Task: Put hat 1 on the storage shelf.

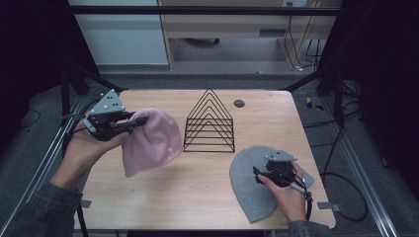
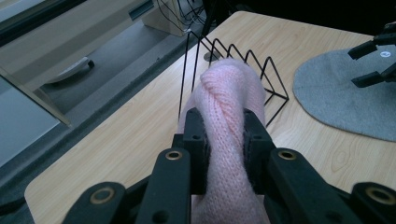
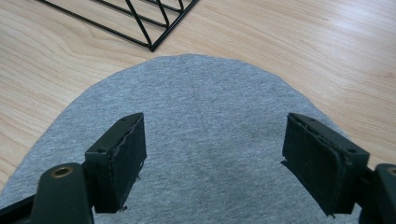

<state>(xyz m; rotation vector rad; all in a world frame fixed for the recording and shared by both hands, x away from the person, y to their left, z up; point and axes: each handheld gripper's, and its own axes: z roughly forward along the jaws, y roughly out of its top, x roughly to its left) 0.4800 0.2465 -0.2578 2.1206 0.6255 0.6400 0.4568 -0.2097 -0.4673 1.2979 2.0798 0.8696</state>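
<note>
The worktop (image 1: pixel 197 182) is carrying three things, and the person is working over it with a tool in each hand. The grey hat (image 1: pixel 252 182) is lying flat at the near right, well apart from the pink one. The pink knitted hat (image 1: pixel 150 140) is hanging over the left half of the worktop, just left of the black wire rack (image 1: pixel 210 123), which is standing upright at the middle toward the far edge.

The left tool (image 1: pixel 141 121) is clenching the pink hat: in the left gripper view its jaws are pinching a twisted fold of the knit (image 2: pixel 224 116) between the pads, and the rest of the hat is drooping forward toward the rack (image 2: pixel 233 60). Whether the hat's lower edge is touching the wood I cannot tell from the high view.

The right tool (image 1: pixel 257 174) is hovering over the grey hat with its jaws spread wide. In the right gripper view the right tool (image 3: pixel 212 158) is framing bare grey cloth (image 3: pixel 205 121), gripping nothing.

By my reading, the step in hand is carrying the pink hat toward the rack, while the other hand is getting ready to pick up the grey one. The next move is likely calling for lifting the pink hat over the wire peaks and lowering it into a slot, and for the right tool to drop and gather a fold of the grey cloth.
</note>
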